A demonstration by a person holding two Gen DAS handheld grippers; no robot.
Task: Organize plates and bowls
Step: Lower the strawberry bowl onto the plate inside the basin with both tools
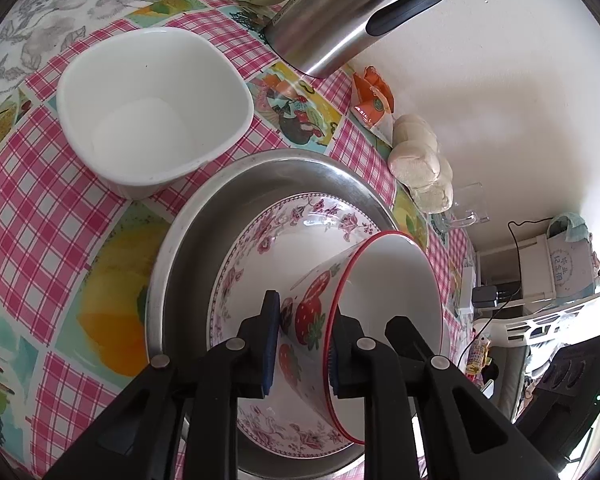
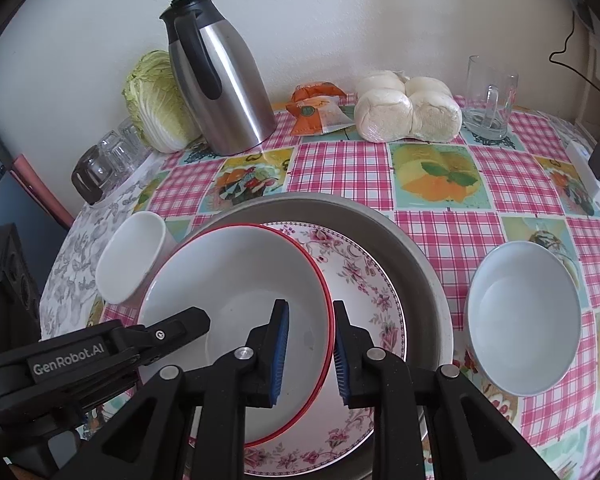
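Your left tongs are clamped on the wall of the strawberry bowl: one blue pad outside on the strawberry print, the other inside past the red rim. The bowl hangs tilted, mouth facing right in the left wrist view, w/ its lower edge down in the floral plate. Whether it touches the plate there, can't tell.

Your right tongs are parted, astride the red rim of the same bowl: left pad inside, right pad outside over the floral plate. A gap shows on both sides of the rim, so they grip nothing. The left gripper body comes in from the lower left of the right wrist view and meets the bowl's near-left rim.

The floral plate sits inside the steel pan, which stands on the checked counter.

Around it:
- square white bowl just beside the pan on the left side, apart from it
- pale round bowl near the pan's right side, upright, empty
- steel thermos jug at the back, cabbage beside it
- orange packet, wrapped buns and glass mug along the wall
- upturned glasses at back left.
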